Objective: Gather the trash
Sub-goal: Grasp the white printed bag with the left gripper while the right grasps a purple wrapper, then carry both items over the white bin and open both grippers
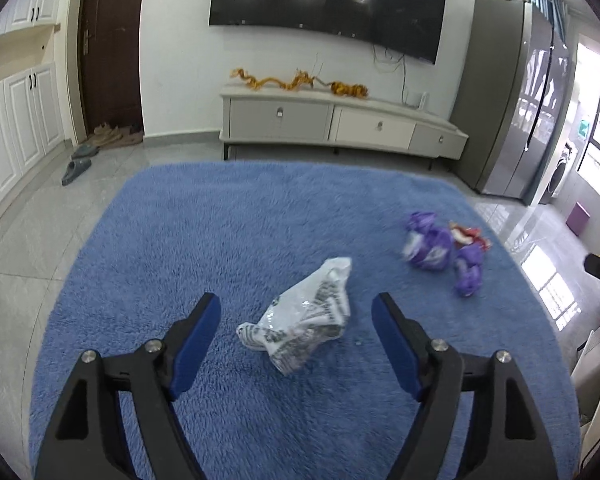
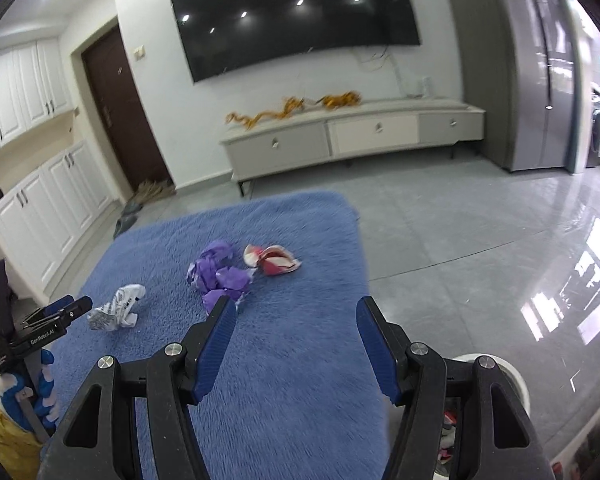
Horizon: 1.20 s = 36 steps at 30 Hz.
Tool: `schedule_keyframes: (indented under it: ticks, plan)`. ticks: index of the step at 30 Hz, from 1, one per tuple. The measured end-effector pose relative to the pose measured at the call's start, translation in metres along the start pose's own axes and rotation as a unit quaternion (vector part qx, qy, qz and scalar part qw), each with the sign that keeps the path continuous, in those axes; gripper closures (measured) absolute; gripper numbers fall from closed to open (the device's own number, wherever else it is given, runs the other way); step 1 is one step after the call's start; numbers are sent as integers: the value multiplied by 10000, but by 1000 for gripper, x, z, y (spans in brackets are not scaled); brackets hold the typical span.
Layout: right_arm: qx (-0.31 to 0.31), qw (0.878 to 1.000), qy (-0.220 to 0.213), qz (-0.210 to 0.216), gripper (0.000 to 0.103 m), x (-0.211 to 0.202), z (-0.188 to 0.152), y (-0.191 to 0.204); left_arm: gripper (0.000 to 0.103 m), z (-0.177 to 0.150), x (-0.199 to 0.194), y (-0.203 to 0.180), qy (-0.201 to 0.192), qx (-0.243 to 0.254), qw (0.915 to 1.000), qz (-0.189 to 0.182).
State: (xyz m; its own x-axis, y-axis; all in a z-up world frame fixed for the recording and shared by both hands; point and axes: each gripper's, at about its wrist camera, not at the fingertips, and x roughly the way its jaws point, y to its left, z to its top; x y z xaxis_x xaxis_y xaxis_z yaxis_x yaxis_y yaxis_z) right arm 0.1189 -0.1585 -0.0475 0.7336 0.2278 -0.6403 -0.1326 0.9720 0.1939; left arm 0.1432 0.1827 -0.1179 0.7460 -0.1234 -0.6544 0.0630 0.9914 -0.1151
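A crumpled white wrapper with black print [image 1: 302,320] lies on the blue fluffy cloth [image 1: 228,232], between and just ahead of my open left gripper [image 1: 298,304]. Purple crumpled wrappers [image 1: 440,248] and a red-and-white wrapper [image 1: 470,236] lie further right. In the right wrist view my right gripper [image 2: 296,308] is open and empty above the cloth [image 2: 300,360], its left finger just short of the purple wrappers [image 2: 220,276]. The red-and-white wrapper [image 2: 272,260] and the white wrapper [image 2: 118,308] lie beyond. The left gripper [image 2: 60,312] shows at the left.
A white bin [image 2: 512,384] with some trash inside stands on the floor under my right gripper, off the cloth's right edge. A grey TV cabinet [image 1: 340,124], a wall TV [image 1: 328,4], a fridge [image 1: 512,112] and grey tiled floor [image 2: 480,248] lie beyond.
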Motion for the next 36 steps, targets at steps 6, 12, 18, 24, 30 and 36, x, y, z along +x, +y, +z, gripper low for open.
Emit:
schedule_keyframes:
  ticks: [6,12,18,24,30,36]
  plan:
    - [-6,9984,451,348,43,70,10,17,26,1,35,-3,266,114,9994,-193]
    - [122,9947,798,636,47,118,10,22,27,-1,57,-6,489,123,9982,-338]
    - [265,9907,961,922,60,141,8,26,43,-4,65,1,649,-50,9970,-423]
    - [180,9876,976,1215,78,130,5,36,57,-5,59,-2,547,11,9977,-389]
    - [146,9870,829,1372,79,97,-4,40,59,-14,34,-2,441,-92,9980,-454]
    - [-187,9872,567,1478,79,34,-21,50,60,-25,-7,-11,262,-39,9978,-603]
